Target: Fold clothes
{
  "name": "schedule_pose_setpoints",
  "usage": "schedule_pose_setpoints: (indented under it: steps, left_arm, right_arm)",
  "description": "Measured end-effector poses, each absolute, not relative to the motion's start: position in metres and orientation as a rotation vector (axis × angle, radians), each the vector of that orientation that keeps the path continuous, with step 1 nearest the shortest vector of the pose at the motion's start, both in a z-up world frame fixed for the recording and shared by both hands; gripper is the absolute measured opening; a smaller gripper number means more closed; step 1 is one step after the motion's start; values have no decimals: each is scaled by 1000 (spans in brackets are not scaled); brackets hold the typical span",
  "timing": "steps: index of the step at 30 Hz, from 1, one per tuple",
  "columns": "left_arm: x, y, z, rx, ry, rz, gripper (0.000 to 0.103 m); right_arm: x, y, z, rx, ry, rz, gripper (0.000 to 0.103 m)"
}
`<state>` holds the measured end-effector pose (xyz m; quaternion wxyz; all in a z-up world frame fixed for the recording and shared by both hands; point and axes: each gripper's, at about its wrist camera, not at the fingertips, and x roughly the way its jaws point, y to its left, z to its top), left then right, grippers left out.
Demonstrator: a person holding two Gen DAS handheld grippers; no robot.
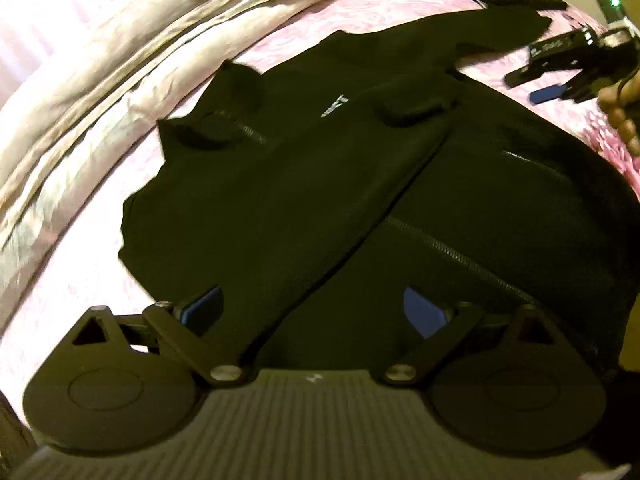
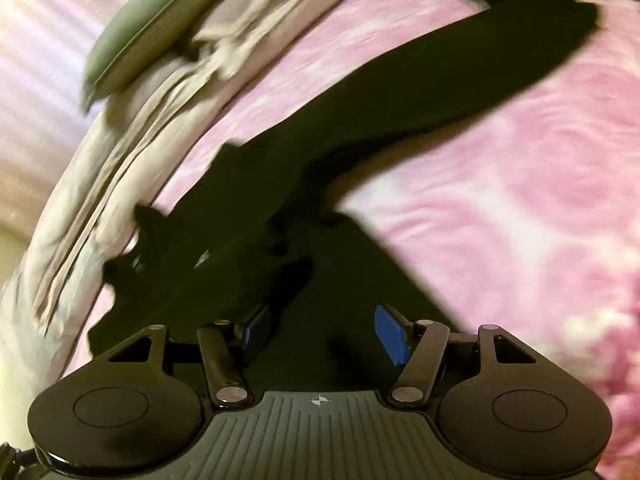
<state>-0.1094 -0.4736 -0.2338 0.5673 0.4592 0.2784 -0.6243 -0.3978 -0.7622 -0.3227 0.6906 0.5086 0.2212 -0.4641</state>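
- Left tongs (image 1: 316, 312) gape wide, gripping nothing, just above the black jacket (image 1: 360, 200).
- Right tongs (image 2: 324, 334) also stand apart and empty over its dark cloth.
- The jacket lies flat on the pink bedspread (image 2: 500, 220), one sleeve (image 2: 460, 80) stretched outward.
- Beyond, rumpled cream bedding (image 1: 100, 100).

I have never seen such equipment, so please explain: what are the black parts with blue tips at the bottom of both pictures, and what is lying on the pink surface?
Each picture comes from a camera on a hand-held gripper, looking forward along its two blue-tipped fingers. The left gripper and the right gripper are both open and hold nothing. A black zip jacket lies spread on a pink patterned bedcover, one sleeve stretched out. In the left picture you also see the right gripper and the person's hand. Pale bedding lies beyond.
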Motion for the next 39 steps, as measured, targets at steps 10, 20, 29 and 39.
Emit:
schedule_pose_setpoints:
  steps: [10, 20, 29, 39]
  left_arm:
    - [-176, -527, -237, 1109, 667, -1428, 95]
    - [-281, -608, -252, 1190, 715, -1401, 95]
    - [-298, -627, -245, 1205, 695, -1387, 95]
    - [-267, -595, -232, 1114, 713, -1345, 95]
  right_arm:
    - [-543, -857, -313, 1167, 307, -1297, 62]
    - [-635, -982, -349, 1202, 237, -1317, 62]
    - [-649, -1010, -363, 1217, 165, -1276, 24]
    - [-525, -967, -234, 674, 356, -1212, 10]
